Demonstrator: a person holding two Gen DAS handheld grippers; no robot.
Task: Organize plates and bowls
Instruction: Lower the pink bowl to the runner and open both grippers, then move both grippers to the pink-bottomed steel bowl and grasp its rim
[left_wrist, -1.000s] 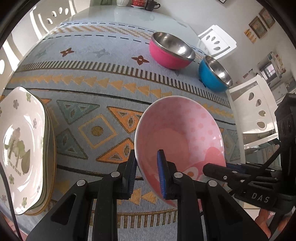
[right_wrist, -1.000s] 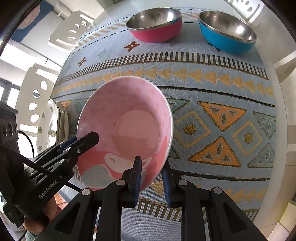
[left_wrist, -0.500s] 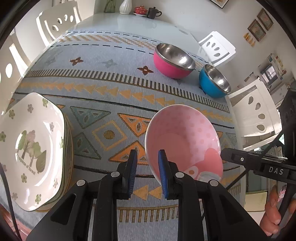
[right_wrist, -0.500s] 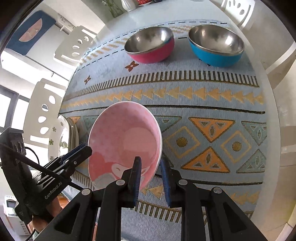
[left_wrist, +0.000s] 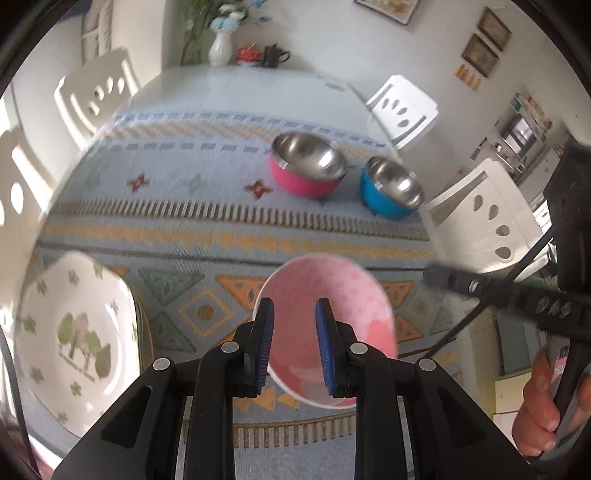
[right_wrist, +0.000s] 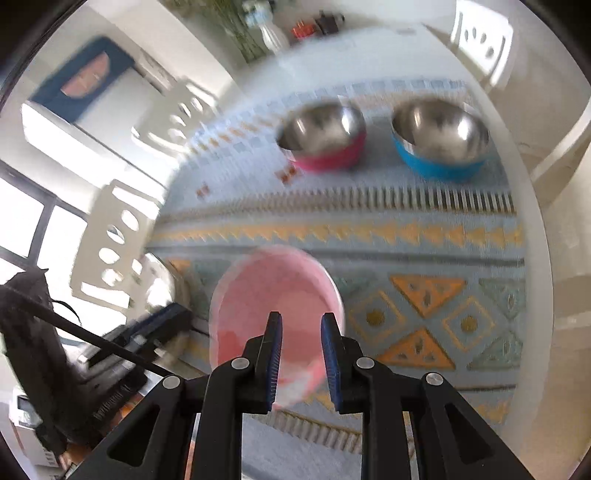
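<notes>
Left wrist view: my left gripper and right gripper have their fingers narrow. I cannot tell if either pinches the pink bowl in front of them. It is round, tipped toward me. I should go slowly, level.

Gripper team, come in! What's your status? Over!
Left gripper, right gripper nearly shut, empty. Pink bowl below, ungripped. Nothing blocking.
</notes>
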